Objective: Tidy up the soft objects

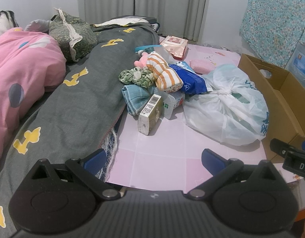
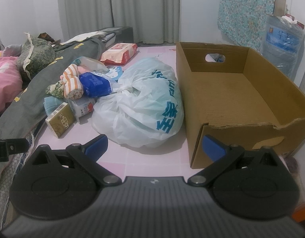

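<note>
Both our left gripper [image 1: 153, 159] and right gripper [image 2: 154, 146] hover with jaws spread wide, holding nothing. The soft pile sits mid-frame: striped towel [image 1: 166, 75], green scrunchie [image 1: 135, 76], knotted plastic bag [image 2: 141, 103]. We should pinch the towel's top fold, then carry it to the empty cardboard box [image 2: 257, 75] at right. Pink tiled mat [image 1: 162, 138]; grey curtains [image 2: 116, 10] along the top.

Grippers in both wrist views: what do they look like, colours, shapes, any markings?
Both match. The left gripper and right gripper each have a black ribbed body with a small pale logo, two round black side housings, angled black link arms with silver pivot pins, and blue ribbed finger pads. No cables or sleeves show. The right gripper, seen from the left view, bears white letters "DA".
</note>
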